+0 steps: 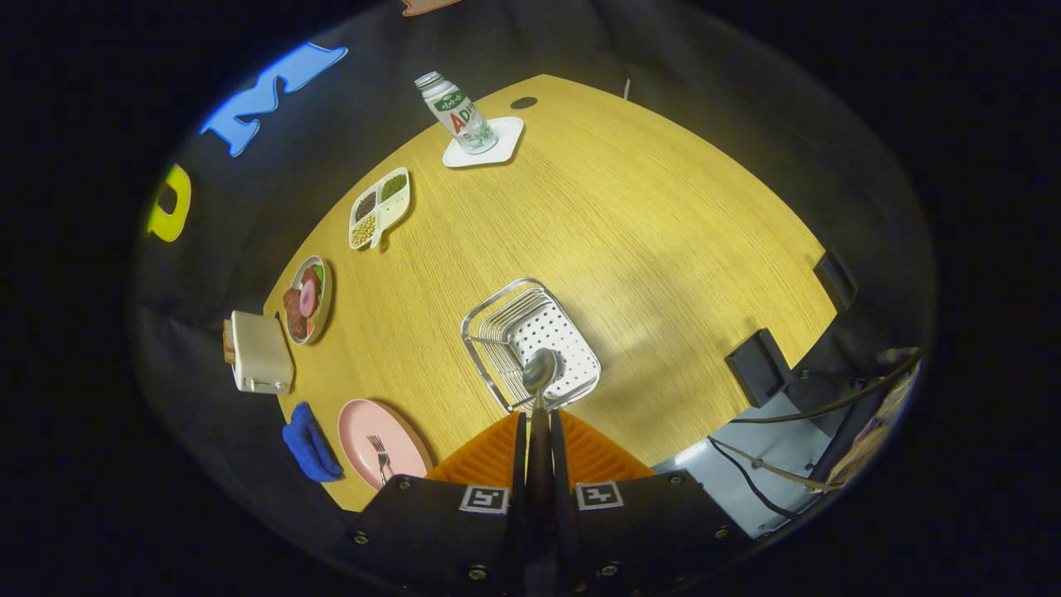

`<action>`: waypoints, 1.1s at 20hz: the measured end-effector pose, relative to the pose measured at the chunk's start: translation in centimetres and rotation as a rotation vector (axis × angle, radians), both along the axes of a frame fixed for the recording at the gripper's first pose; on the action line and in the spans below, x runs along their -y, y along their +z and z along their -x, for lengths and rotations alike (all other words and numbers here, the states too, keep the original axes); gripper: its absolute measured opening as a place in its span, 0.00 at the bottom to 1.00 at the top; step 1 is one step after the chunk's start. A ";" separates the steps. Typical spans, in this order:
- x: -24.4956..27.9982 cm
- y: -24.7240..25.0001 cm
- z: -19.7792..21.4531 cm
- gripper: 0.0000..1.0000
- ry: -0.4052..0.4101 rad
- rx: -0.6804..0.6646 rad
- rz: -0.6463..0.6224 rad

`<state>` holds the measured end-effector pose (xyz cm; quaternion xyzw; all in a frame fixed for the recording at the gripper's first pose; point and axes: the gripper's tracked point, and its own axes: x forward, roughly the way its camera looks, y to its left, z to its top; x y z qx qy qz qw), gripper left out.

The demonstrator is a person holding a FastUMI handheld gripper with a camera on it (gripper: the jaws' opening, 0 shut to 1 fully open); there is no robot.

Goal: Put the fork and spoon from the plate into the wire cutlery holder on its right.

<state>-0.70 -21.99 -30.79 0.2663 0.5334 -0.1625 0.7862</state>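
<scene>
My gripper [539, 423] is shut on the handle of a metal spoon [539, 371]. The spoon's bowl sticks out ahead of the fingertips, high above the wire cutlery holder [530, 342], which has a white perforated insert. The holder stands on the wooden table [646, 224] straight below the spoon. To the left of the fingers lies a pink plate [383, 431] with a fork [380, 454] resting on it, near the table's front edge.
A blue cloth [309, 444] lies left of the plate. Farther along the left side stand a white toaster [259, 352], a plate of food [307, 300], and a divided dish [380, 207]. A bottle [456, 112] stands on a white coaster at the back. Black brackets [758, 365] clamp the right edge.
</scene>
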 end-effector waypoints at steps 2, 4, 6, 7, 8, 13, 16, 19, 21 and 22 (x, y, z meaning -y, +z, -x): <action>0.4 0.8 0.1 0.18 -0.014 0.016 0.006; 1.0 1.4 0.3 0.18 -0.026 0.036 0.025; 1.3 2.4 0.2 0.18 -0.031 0.065 0.039; 1.2 2.8 0.1 0.18 -0.032 0.079 0.043; 1.1 3.3 0.0 0.18 -0.030 0.090 0.045; -0.2 5.0 -0.8 0.18 0.002 0.133 0.057; -1.9 5.5 -1.5 0.18 0.033 0.151 0.053; -4.0 6.0 -2.2 0.18 0.073 0.161 0.041; -5.9 6.2 -2.6 0.18 0.098 0.169 0.025; -6.9 6.1 -2.8 0.18 0.111 0.172 0.015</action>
